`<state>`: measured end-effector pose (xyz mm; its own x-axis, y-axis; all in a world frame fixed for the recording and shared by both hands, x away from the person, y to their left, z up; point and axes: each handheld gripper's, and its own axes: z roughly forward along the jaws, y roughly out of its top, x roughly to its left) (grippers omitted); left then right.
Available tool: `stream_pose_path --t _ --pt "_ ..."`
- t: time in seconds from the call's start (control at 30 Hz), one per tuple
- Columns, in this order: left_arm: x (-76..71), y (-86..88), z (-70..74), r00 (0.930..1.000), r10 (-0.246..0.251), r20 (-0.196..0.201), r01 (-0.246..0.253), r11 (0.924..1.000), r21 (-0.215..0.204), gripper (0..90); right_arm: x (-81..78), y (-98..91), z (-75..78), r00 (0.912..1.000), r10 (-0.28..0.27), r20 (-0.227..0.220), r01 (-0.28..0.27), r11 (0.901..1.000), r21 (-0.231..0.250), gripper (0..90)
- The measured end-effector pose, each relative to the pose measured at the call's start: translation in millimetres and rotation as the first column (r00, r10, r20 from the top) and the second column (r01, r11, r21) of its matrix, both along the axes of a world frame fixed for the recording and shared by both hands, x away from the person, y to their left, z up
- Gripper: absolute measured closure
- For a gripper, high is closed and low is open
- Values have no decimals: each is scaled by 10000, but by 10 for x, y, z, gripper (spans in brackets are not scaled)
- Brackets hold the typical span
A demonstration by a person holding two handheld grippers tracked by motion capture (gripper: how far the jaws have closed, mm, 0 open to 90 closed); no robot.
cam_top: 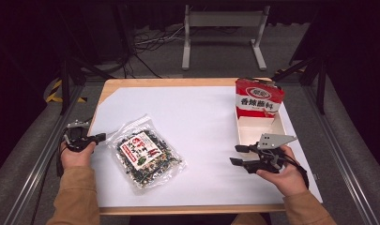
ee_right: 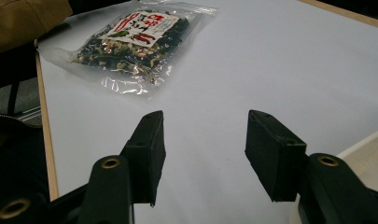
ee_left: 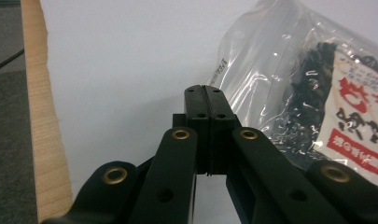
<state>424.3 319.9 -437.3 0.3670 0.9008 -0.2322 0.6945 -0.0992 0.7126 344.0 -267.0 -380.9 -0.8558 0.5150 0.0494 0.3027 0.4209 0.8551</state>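
The left gripper (ee_left: 206, 88) has its jaws pressed flat together with nothing between them, its tip just short of the bag's (cam_top: 144, 153) clear near edge; from the high view I cannot quite tell whether the tip touches the plastic. The bag, a clear pouch of dark dried bits with a red and white label, lies flat on the left part of the white sheet (cam_top: 197, 112). The right gripper (ee_right: 204, 151) hovers with jaws apart and empty, well away from the bag and just beside the low white box (cam_top: 260, 127) that holds a red packet (cam_top: 258, 98) upright at its far end. Shut like this, the left gripper cannot take the bag; pushed forward, it would likely slide the slick pouch across the smooth sheet, or pinch only the thin film and let it slip. The sheet covers a wooden table (cam_top: 131, 83) with its edge bare. Beyond it are grey carpet, loose cables, a metal stand and dark curtains.
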Motion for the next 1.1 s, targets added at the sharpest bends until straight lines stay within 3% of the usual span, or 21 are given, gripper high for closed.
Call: stream_pose_path --t 0.33,0.53,0.6,0.63,0.87,0.93,0.97,1.0,1.1 --pt "-118 -37 260 9935 -376 1075 419 9984 -374 900 5 14 13 10000 47 -36 -47 9999 135 484" --pt "-228 -58 478 9825 -672 1735 811 9939 -744 900 12 27 31 10000 56 -22 -55 9996 269 488" --pt "-305 -71 603 9749 -833 2067 1000 9924 -717 900 15 39 47 9999 103 -9 -103 9993 351 489" --pt "-305 -71 603 9749 -833 2067 1000 9924 -717 900 15 39 47 9999 103 -9 -103 9993 351 489" --pt "-531 -171 967 9399 -1426 3103 1715 9828 -678 900 46 65 56 9998 198 -49 -196 9991 383 489" --pt "-621 -235 1083 9222 -1718 3464 2011 9783 -503 900 50 82 70 9997 255 -7 -255 9988 407 489" --pt "-621 -235 1083 9222 -1718 3464 2011 9783 -503 900 50 82 70 9997 255 -7 -255 9988 407 489" --pt "-682 -268 1158 9113 -1888 3659 2176 9753 -387 900 47 88 79 9996 278 -4 -278 9987 420 489" --pt "-777 -316 1276 8899 -2191 4001 2584 9649 -463 900 45 86 89 9996 294 40 -295 9983 496 488"
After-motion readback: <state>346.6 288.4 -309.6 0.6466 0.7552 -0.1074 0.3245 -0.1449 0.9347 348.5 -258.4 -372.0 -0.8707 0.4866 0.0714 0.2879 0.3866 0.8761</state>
